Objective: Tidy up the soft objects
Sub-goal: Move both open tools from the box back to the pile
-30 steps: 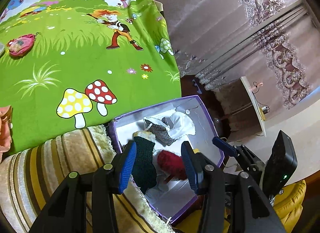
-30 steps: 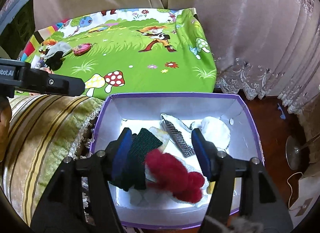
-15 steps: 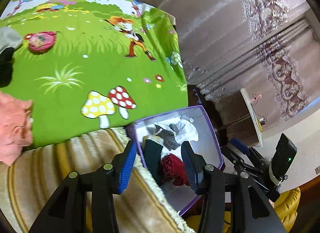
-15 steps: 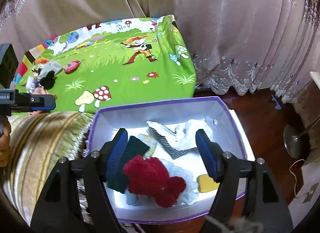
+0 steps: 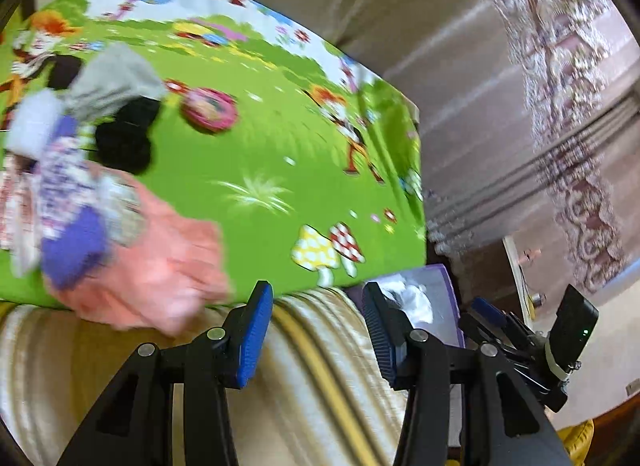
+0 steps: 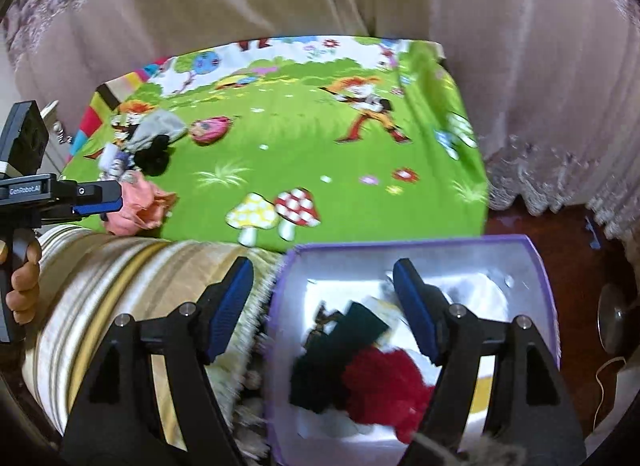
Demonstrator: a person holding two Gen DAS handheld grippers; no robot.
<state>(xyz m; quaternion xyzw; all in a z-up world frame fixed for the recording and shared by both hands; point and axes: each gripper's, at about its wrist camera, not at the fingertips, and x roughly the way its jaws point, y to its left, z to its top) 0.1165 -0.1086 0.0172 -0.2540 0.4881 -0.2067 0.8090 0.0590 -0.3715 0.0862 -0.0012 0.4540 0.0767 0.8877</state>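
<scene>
Several soft pieces already lie in the purple box (image 6: 412,244): a red fluffy piece (image 6: 384,386), a dark green knit (image 6: 336,350) and some white cloth beneath them. More wait in a loose heap on the green cartoon mat (image 6: 320,161), so the step in hand looks to be the fetching of the next item.

The left claw (image 5: 316,330) is spread wide with nothing between its blue pads, out over the striped cushion (image 5: 312,378) and facing the heap. The pink cloth (image 5: 160,274) is the nearest piece, lying just beyond and to the left of that claw at the mat's near edge. Behind it sit a purple-and-white patterned bundle (image 5: 68,201), a black piece (image 5: 128,137) and a grey one (image 5: 112,81); this view is blurred, so I cannot tell how they overlap.

The right claw (image 6: 324,306) is also spread and empty, hanging above the box's near-left corner, with the red piece just below its right finger.

Next, I judge, the left claw needs to go forward and leftward, drop onto a raised fold of the pink cloth and pinch it, then carry it across to the box.
</scene>
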